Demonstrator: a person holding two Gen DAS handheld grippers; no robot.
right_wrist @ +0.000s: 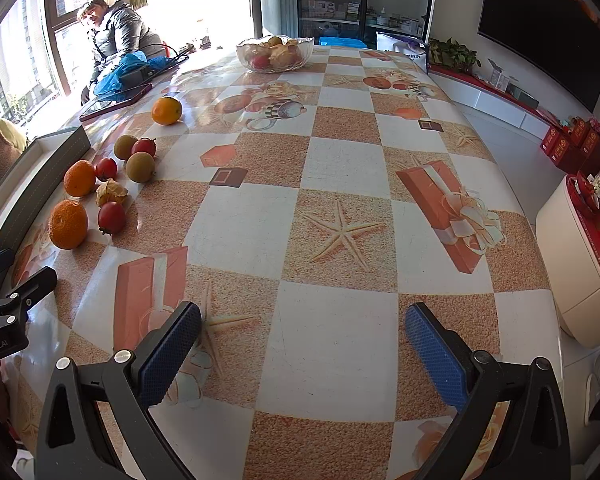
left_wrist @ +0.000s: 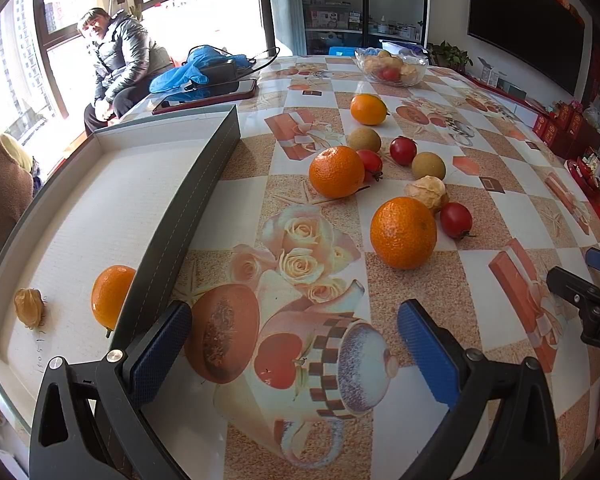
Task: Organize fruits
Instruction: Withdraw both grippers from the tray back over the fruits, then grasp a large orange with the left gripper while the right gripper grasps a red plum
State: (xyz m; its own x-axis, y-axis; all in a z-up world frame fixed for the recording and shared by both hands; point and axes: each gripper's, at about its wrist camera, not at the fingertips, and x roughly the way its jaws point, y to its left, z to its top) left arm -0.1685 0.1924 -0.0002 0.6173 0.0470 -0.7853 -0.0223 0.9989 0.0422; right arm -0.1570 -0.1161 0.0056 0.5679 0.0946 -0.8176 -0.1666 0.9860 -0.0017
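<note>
Both hand-held grippers spread, empty: left hand-held gripper (left_wrist: 294,354), right hand-held gripper (right_wrist: 302,354). Nearest orange (left_wrist: 403,233) on tabletop (left_wrist: 440,300), right of tray (left_wrist: 100,208). Likely firm, round, rolls; pinch across middle.

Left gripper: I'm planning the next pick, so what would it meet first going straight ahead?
Probably the nearest orange, slightly right of the open left gripper; only bare tablecloth lies before it.
</note>
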